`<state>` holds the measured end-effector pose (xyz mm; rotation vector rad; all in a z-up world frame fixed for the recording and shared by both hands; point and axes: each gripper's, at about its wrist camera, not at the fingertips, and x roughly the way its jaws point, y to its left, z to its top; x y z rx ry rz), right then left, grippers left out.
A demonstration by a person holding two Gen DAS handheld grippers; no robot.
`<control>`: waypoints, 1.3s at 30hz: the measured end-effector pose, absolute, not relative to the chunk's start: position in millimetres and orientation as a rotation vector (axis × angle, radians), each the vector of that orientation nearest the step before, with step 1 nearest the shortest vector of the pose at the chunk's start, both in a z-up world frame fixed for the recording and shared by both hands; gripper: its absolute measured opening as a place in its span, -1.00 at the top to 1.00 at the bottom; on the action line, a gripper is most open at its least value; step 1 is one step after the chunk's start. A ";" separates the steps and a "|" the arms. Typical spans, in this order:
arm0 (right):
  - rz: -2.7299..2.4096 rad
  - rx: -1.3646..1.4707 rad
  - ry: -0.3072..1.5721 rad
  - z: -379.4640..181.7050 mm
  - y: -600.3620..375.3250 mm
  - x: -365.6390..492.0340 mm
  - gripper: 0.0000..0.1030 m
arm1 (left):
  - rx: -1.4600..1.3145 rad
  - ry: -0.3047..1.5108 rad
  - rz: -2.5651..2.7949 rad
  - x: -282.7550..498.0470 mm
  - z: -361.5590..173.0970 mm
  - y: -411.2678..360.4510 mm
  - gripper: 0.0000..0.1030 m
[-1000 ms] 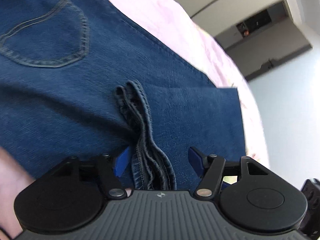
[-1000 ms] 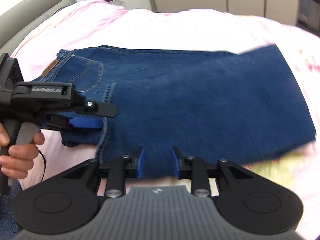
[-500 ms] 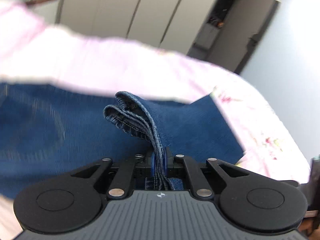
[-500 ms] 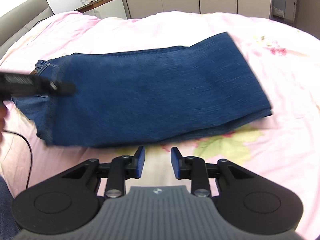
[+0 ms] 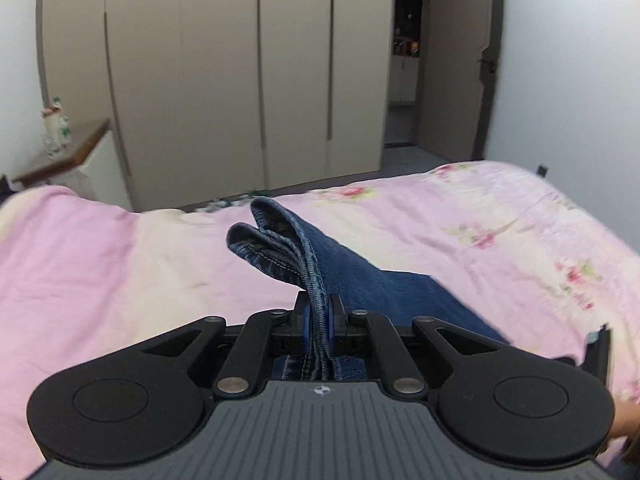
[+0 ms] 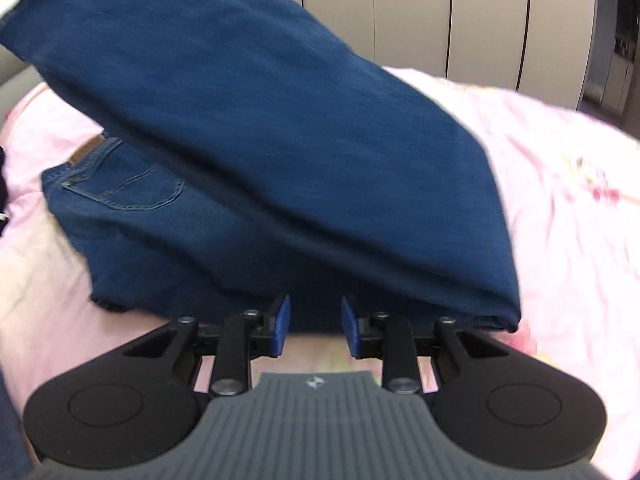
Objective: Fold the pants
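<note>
Two tools differ: your left tool [image 5: 319,316], clamped on the jeans [image 6: 280,152] hems, has lifted them off the bed [image 6: 568,184] toward 12 o'clock, starting the fold, while your right tool [image 6: 315,326] gapes empty.

Pink floral bedspread [image 5: 460,216] lies ahead of the claw; beige wardrobe doors [image 5: 224,80] beyond; wooden-topped side cabinet [image 5: 68,156] far left.

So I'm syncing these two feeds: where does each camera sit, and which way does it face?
Left wrist: on the left gripper, facing wardrobes across the bed; fingers clamp the jeans hem.
Right wrist: on the right gripper, open, facing the lifted jeans and bed.
Shared: jeans, bed, wardrobes.
</note>
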<state>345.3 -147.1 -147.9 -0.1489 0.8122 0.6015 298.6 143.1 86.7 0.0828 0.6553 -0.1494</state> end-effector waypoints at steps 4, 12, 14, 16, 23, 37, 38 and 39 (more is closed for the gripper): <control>0.564 -0.193 0.796 -155.7 -134.7 358.7 0.51 | 0.118 0.700 -0.046 313.3 74.0 187.5 0.84; 0.555 -0.347 0.801 -175.9 -116.8 353.2 0.69 | 0.065 0.929 0.089 335.1 -18.1 284.6 0.84; 0.548 -0.378 0.806 -179.3 -108.9 356.5 0.69 | 0.060 0.961 0.118 335.0 -42.1 299.3 0.84; 0.532 -0.385 0.815 -180.7 -106.2 360.9 0.69 | 0.021 0.973 0.137 331.2 -60.1 316.8 0.83; 0.488 -0.387 0.913 -186.5 -108.8 374.7 0.69 | 0.038 0.984 0.181 344.6 -101.0 332.6 0.83; 0.525 -0.390 1.001 -153.4 -142.0 358.9 0.56 | 0.203 0.973 0.210 332.8 -77.3 312.8 0.33; 0.531 -0.380 0.996 -146.4 -144.2 358.7 0.56 | 0.204 0.961 0.207 331.3 -71.4 311.0 0.25; 0.536 -0.379 0.987 -138.6 -146.6 359.7 0.56 | 0.204 0.943 0.214 330.2 -64.7 309.6 0.13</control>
